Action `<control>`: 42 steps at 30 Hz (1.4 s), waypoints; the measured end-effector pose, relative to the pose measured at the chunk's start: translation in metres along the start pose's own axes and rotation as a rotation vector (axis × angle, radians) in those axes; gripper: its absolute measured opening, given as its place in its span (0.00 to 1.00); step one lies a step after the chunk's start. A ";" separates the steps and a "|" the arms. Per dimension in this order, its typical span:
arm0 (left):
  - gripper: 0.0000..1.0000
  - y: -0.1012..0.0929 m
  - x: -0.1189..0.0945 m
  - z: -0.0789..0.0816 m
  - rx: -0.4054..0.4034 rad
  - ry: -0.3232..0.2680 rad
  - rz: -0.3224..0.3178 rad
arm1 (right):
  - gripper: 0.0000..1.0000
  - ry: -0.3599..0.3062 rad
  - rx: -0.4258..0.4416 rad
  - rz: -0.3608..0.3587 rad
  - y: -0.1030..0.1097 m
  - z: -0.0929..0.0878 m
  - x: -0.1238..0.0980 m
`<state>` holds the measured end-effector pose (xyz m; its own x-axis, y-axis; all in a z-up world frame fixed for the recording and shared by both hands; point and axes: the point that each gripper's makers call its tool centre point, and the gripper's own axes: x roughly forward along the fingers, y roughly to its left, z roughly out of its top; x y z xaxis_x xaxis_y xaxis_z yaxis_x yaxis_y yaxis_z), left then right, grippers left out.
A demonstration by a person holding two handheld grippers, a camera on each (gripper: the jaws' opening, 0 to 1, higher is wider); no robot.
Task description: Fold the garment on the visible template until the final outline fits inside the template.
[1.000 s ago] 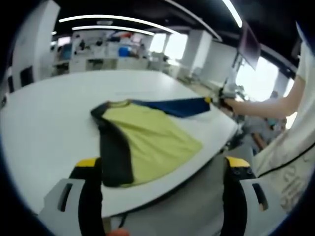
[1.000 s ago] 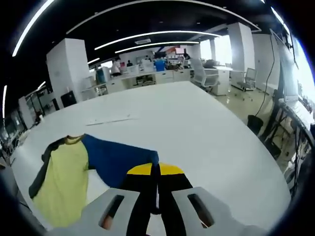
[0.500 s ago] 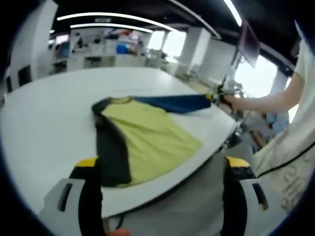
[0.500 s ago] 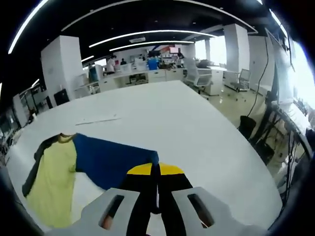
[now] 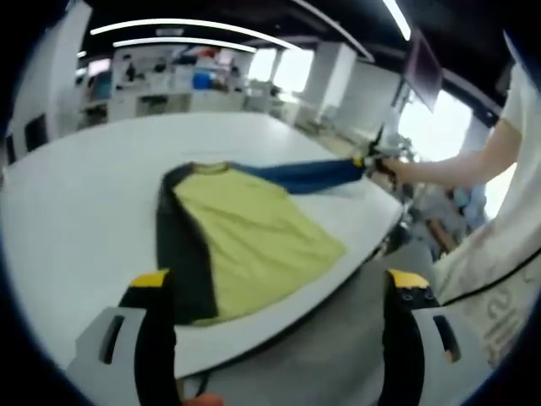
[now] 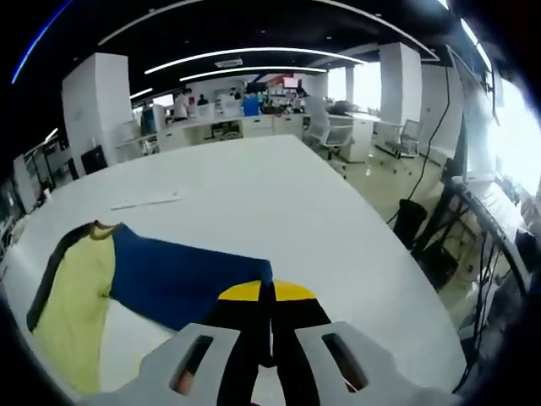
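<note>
While left claw [image 5: 275,292] gapes, right claw [image 6: 270,292] pinches blue sleeve [image 6: 182,279].

bright window glare, soft fisheye blur

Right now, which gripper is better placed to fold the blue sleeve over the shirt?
Right. The right gripper is shut on the blue sleeve; the left gripper is open, off the shirt.

Open office: white pillars [image 6: 399,80], desks [image 6: 254,127], ceiling light strips [image 6: 254,69], bright windows [image 5: 439,127].
</note>
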<state>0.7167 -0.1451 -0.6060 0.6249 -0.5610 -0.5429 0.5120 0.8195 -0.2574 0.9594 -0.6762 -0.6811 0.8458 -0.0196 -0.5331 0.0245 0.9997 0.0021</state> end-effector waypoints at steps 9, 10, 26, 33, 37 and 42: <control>0.99 -0.003 0.002 -0.001 0.005 0.009 -0.002 | 0.02 0.063 0.014 -0.004 -0.003 -0.022 0.007; 0.99 -0.003 0.002 -0.001 0.005 0.010 -0.001 | 0.02 0.069 0.012 -0.006 -0.003 -0.025 0.008; 0.99 -0.005 0.002 -0.005 0.004 0.024 0.005 | 0.03 0.102 -0.076 -0.026 -0.006 -0.033 0.009; 0.99 -0.006 0.003 -0.006 0.005 0.032 0.003 | 0.22 0.122 -0.153 -0.121 -0.023 -0.034 0.005; 0.99 -0.004 0.002 -0.006 0.004 0.033 0.011 | 0.53 0.111 -0.168 -0.178 -0.036 -0.032 -0.001; 0.99 -0.005 0.003 -0.006 0.003 0.031 0.006 | 0.83 0.012 -0.110 -0.122 -0.025 -0.018 -0.007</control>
<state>0.7124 -0.1506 -0.6116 0.6094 -0.5517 -0.5695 0.5096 0.8228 -0.2518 0.9430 -0.7005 -0.6931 0.8337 -0.1412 -0.5338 0.0672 0.9855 -0.1558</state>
